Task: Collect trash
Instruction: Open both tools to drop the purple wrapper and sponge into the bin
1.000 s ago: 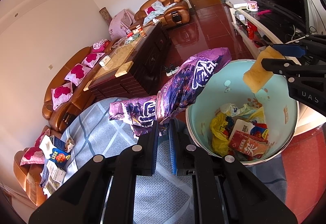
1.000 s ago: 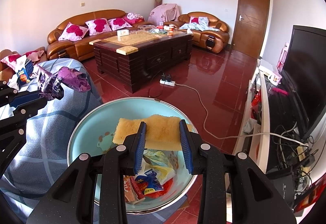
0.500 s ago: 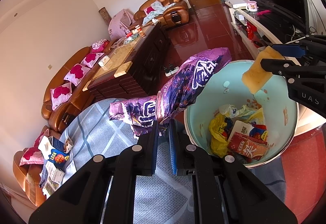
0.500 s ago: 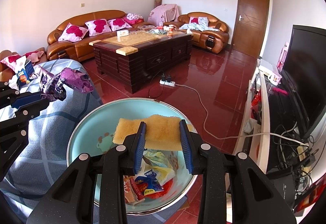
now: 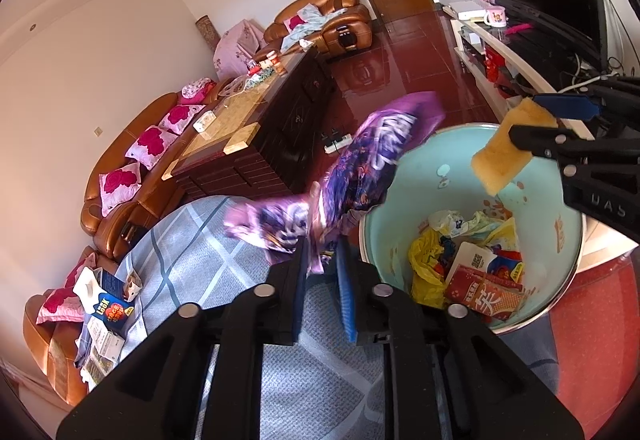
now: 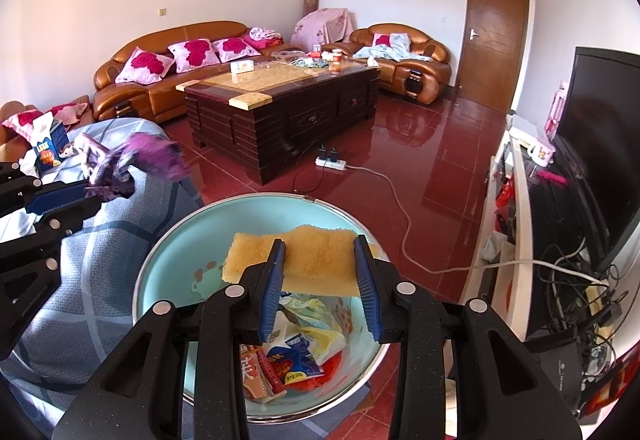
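Note:
A pale blue trash bin (image 5: 400, 207) holds several wrappers; it also shows in the right wrist view (image 6: 176, 252). My left gripper (image 5: 322, 260) is shut on a crumpled purple snack bag (image 5: 360, 167), held beside the bin's left rim; the bag looks motion-blurred. The bag also shows at the left of the right wrist view (image 6: 136, 159). My right gripper (image 6: 320, 272) is shut on a yellow sponge (image 6: 316, 260) and holds it above the bin's opening. The sponge also shows in the left wrist view (image 5: 504, 155).
A blue plaid cloth (image 5: 192, 240) covers the surface left of the bin, with a blue box (image 5: 108, 310) and papers on it. A dark coffee table (image 6: 280, 99), leather sofas (image 6: 172, 79), a power strip (image 6: 330, 161) with its cord and a TV stand (image 6: 520, 199) surround the red floor.
The purple bag has shifted slightly and now looks blurred. The right gripper and sponge have stayed over the bin.

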A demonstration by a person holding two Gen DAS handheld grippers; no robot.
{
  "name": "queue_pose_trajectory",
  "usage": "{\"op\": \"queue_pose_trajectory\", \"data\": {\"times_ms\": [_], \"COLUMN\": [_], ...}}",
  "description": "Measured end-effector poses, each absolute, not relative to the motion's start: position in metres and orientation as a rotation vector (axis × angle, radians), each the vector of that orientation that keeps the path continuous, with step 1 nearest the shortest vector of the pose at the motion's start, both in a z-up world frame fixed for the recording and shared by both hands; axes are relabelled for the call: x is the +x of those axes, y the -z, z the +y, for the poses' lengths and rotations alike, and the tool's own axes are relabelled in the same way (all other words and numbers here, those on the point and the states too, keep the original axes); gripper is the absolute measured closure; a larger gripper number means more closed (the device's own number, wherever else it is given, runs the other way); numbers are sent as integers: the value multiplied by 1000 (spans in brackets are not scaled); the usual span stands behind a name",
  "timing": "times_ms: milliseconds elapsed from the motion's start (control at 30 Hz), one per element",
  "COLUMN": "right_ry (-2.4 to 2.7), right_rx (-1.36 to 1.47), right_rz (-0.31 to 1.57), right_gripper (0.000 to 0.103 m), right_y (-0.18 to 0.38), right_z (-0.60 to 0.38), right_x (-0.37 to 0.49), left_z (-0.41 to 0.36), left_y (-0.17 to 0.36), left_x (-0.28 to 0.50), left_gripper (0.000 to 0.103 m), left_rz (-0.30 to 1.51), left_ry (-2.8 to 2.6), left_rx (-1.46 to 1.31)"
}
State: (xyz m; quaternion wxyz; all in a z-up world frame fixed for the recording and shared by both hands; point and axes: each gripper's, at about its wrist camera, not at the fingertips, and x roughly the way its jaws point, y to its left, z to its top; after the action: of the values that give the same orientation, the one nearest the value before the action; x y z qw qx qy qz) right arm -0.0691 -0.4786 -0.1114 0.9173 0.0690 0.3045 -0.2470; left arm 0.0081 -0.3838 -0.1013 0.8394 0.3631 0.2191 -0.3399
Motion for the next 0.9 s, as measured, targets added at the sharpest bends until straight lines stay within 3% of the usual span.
{"op": "queue_pose_trajectory", "data": {"times_ms": [200, 333, 400, 567, 900], "right_ry": [518, 533, 539, 514, 404], "right_rx": [156, 164, 161, 159, 101], "right_rz": [616, 592, 570, 532, 433], "right_gripper": [56, 44, 37, 29, 27], "right_y": [111, 108, 105, 97, 71], "right_z": [-476, -477, -475, -467, -415], "right_x": [-65, -70, -72, -75, -72], "left_z": [-390, -386, -379, -353, -286], "left_y": [96, 92, 89, 78, 60], "left_x": [1, -2, -2, -2, 16], "left_gripper": [58, 49, 36, 19, 14], "left_rz": [441, 433, 423, 422, 418], "left_ry": [728, 725, 720, 705, 623], "left_rx": [751, 732, 715, 612, 444]}}
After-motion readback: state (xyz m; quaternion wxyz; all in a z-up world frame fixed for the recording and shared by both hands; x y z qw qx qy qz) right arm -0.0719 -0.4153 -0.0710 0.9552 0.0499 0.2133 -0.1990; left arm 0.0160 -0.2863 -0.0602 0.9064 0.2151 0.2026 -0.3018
